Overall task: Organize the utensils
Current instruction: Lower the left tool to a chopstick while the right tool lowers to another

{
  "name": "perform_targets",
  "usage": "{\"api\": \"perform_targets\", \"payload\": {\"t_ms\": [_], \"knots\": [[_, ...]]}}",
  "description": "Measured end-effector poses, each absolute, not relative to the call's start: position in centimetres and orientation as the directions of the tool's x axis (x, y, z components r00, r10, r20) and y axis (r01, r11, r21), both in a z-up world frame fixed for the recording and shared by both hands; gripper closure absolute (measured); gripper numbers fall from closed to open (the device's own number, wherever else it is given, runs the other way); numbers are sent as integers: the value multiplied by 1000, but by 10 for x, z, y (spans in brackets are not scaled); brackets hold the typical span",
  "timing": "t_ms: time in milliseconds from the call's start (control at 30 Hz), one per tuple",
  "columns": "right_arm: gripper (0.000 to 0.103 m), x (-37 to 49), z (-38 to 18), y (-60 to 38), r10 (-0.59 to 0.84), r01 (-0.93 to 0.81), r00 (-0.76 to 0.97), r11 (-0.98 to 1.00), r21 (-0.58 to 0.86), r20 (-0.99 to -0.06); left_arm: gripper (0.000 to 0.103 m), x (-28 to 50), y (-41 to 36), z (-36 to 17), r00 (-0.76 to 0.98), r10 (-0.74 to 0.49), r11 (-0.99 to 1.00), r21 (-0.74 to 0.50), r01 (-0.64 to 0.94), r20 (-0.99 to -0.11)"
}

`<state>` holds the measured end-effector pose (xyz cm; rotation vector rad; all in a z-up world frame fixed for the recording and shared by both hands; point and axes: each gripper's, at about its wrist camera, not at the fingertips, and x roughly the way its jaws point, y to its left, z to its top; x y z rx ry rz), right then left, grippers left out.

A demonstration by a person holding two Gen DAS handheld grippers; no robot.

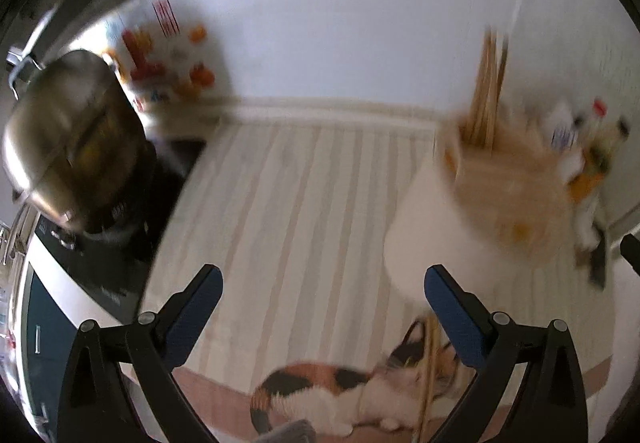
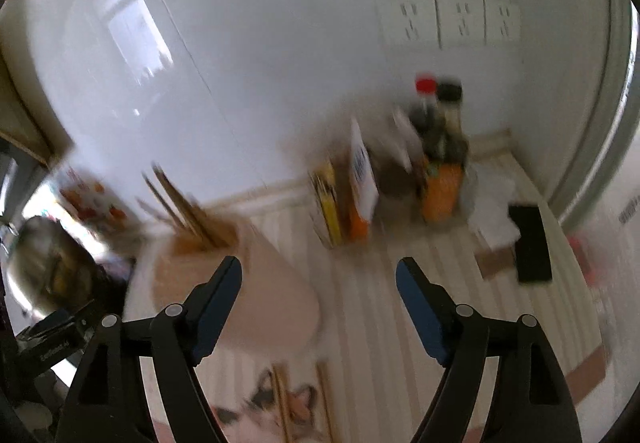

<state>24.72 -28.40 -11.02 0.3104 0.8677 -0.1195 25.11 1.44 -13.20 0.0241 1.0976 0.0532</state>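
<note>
Both views are motion-blurred. A pale utensil holder [image 1: 472, 203] with a wooden top holds several wooden chopsticks [image 1: 488, 91]; it also shows in the right wrist view [image 2: 224, 283] with its chopsticks [image 2: 180, 203]. Loose chopsticks [image 1: 428, 371] lie on the striped mat with a cat picture, near the camera; they also show in the right wrist view [image 2: 284, 399]. My left gripper [image 1: 324, 291] is open and empty, left of the holder. My right gripper [image 2: 320, 283] is open and empty, just right of the holder.
A steel pot [image 1: 76, 139] sits on a black cooktop [image 1: 120, 267] at the left. Sauce bottles [image 2: 440, 147] and boxes [image 2: 352, 195] stand by the back wall. A black flat object [image 2: 532, 243] lies at the right. Wall sockets [image 2: 448, 19] are above.
</note>
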Motion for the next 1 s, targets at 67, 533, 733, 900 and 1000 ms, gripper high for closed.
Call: {"api": "perform_targets", "payload": {"t_ms": [67, 533, 733, 900, 1000], "knots": [[22, 239, -133, -284, 29, 236, 601, 949, 211, -799, 0, 246, 9, -155, 408, 63, 998, 61, -18, -911], [64, 217, -323, -257, 173, 222, 187, 951, 214, -967, 1, 209, -28, -279, 165, 144, 982, 162, 100, -976], [90, 217, -349, -242, 160, 142, 134, 974, 179, -978, 26, 210, -33, -290, 114, 89, 988, 102, 118, -990], [103, 211, -364, -242, 88, 123, 114, 987, 102, -990, 33, 209, -49, -294, 93, -1, 990, 13, 141, -996], [103, 203, -369, -254, 83, 146, 112, 984, 99, -990, 55, 210, -63, -303, 49, -58, 987, -50, 153, -997]]}}
